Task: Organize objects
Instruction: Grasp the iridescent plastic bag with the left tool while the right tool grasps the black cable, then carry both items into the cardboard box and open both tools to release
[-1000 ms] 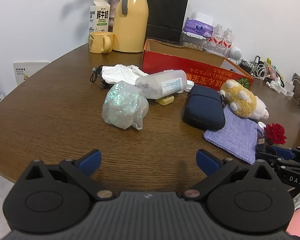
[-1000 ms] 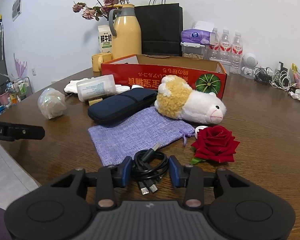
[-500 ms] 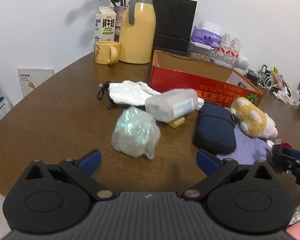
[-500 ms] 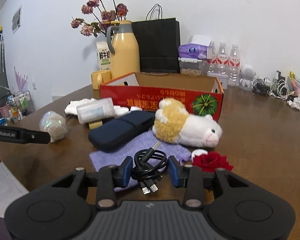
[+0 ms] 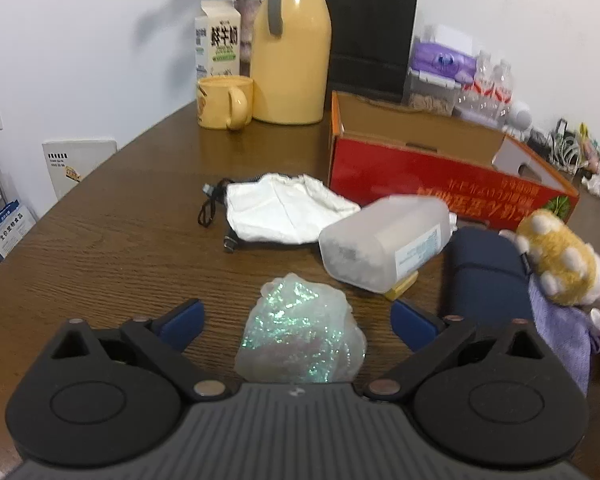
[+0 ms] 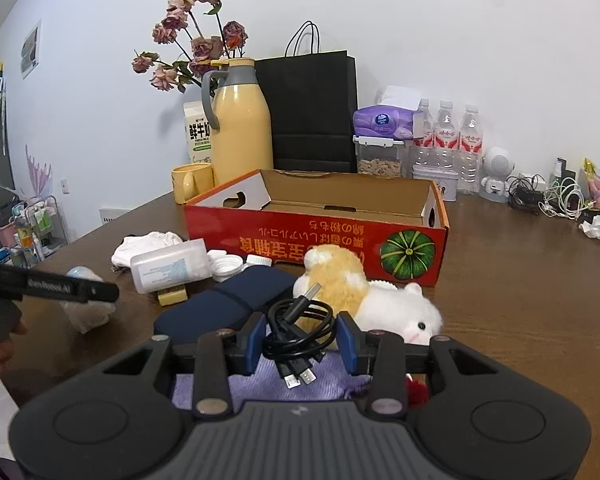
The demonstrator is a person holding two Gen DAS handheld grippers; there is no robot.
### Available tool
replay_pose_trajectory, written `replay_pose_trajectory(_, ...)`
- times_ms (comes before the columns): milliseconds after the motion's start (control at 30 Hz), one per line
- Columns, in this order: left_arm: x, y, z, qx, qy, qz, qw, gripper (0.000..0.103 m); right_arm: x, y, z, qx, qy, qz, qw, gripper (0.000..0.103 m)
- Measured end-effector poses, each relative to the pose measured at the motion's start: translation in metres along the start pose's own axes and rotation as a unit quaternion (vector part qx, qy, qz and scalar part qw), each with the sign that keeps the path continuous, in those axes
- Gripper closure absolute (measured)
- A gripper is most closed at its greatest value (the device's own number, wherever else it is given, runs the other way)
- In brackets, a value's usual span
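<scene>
A crumpled clear bag with green glitter (image 5: pixel 300 336) lies on the brown table (image 5: pixel 120 248). My left gripper (image 5: pixel 296 312) straddles it with its jaws closing; the blue pads stand clear of the bag on both sides. My right gripper (image 6: pixel 301 336) is shut on a coiled black USB cable (image 6: pixel 296 320), held in the air above the purple pouch (image 6: pixel 260 384) and the navy case (image 6: pixel 228 304). Behind them stands the open red cardboard box (image 6: pixel 284 246), empty as far as I see. A yellow-and-white plush toy (image 6: pixel 340 276) lies in front of the box.
A clear plastic bottle (image 5: pixel 384 240), a white cloth (image 5: pixel 284 212) and a second black cable (image 5: pixel 212 208) lie left of the box. A yellow jug (image 5: pixel 292 56), mug (image 5: pixel 220 102), milk carton (image 5: pixel 218 40) and black paper bag (image 6: pixel 312 112) line the back. Water bottles (image 6: pixel 446 140) and chargers (image 6: pixel 548 196) crowd the right.
My left gripper moved forward until the glitter bag sits between its fingers, and its jaws narrowed a little. My right gripper rose with the cable, the rose dropping beneath it.
</scene>
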State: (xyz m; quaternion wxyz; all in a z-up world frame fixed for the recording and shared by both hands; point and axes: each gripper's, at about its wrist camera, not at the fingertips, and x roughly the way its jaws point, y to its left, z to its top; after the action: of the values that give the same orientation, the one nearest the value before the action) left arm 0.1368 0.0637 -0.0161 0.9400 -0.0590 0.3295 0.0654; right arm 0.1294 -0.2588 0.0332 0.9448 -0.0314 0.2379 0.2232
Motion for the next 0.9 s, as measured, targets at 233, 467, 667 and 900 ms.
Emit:
replay_pose_trajectory(233, 0.001, 0.003, -0.007, 0.008, 0.014, -0.014, 0.9998, 0.056, 0.012, 0.001, 0.010, -0.009, 0.000, 0.011, 1.000, 0.066)
replay_pose_trajectory(467, -0.025, 0.001, 0.016, 0.026, -0.039, -0.022, 0.9987, 0.058, 0.020, 0.001, 0.019, -0.024, -0.011, 0.019, 0.999, 0.066)
replay_pose_trajectory(667, -0.031, -0.022, 0.064, 0.057, -0.111, -0.043, 0.9913, 0.057, 0.031, -0.007, 0.046, -0.040, -0.040, 0.006, 0.998, 0.066)
replay_pose_trajectory(900, -0.011, -0.069, 0.119, 0.074, -0.154, -0.089, 0.9812, 0.057, 0.060, -0.021, 0.098, -0.054, -0.081, -0.009, 0.995, 0.066)
